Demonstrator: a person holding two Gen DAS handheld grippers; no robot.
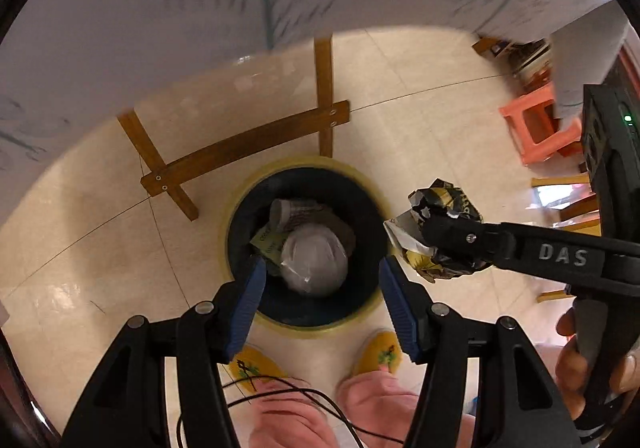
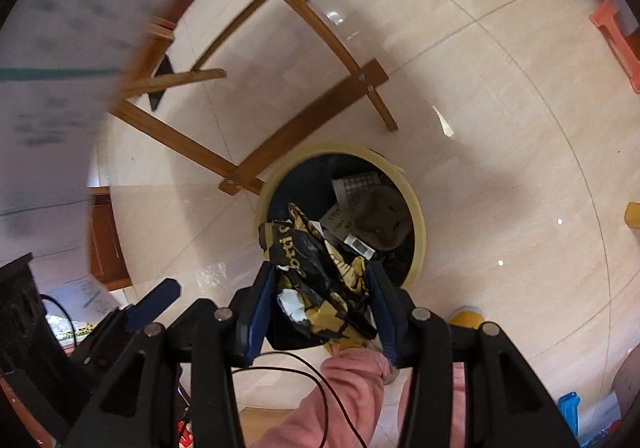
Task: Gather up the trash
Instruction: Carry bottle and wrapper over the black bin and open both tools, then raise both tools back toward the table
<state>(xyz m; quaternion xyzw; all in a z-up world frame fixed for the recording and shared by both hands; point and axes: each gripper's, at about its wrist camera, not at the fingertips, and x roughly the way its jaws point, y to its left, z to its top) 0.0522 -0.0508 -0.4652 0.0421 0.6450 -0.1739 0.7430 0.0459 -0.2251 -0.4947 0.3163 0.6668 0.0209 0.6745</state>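
Note:
A round bin with a yellow rim (image 1: 304, 162) stands on the tiled floor, holding a checked paper cup (image 1: 294, 214), printed paper and a brown lump. My left gripper (image 1: 324, 300) hangs open straight above it. A grey wrapped ball (image 1: 314, 260) shows between its blue pads without touching either; I cannot tell whether it is falling or lying in the bin. My right gripper (image 2: 320, 308) is shut on a crumpled black and yellow wrapper (image 2: 316, 272), held over the near edge of the bin's rim (image 2: 420, 224). From the left wrist the wrapper (image 1: 444, 208) is just right of the bin.
Wooden table legs and crossbars (image 1: 244, 146) stand right behind the bin, under a patterned tablecloth (image 1: 200, 0). A pink stool (image 1: 536, 132) is at the right. The person's yellow slippers (image 1: 380, 354), pink trousers and a thin black cable (image 1: 304, 394) lie below the grippers.

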